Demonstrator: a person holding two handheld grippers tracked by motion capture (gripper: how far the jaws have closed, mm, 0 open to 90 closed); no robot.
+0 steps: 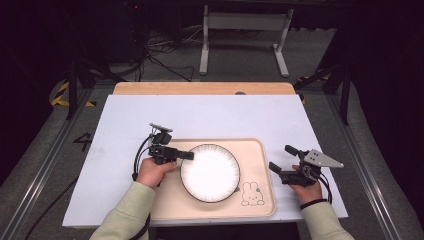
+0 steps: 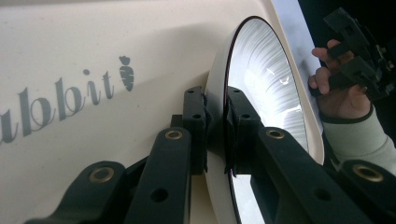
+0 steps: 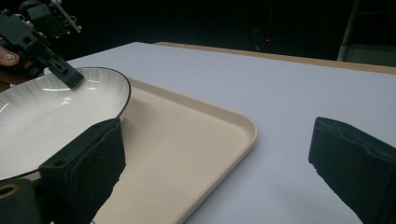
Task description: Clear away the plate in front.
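Left tongs [image 1: 186, 155] clamp the plate [image 1: 210, 172] rim on the tray [image 1: 260, 200]; right tongs [image 1: 283, 161] wait open; lift not yet begun.

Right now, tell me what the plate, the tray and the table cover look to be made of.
Plate: likely glazed ceramic; glossy white with highlights, fine radial ribbing, thin dark rim.
Tray: probably plastic or melamine; matte beige, rounded moulded lip, printed rabbit drawing and lettering.
Table cover: a smooth, matte pale sheet, material unclear; a wooden edge shows behind it.
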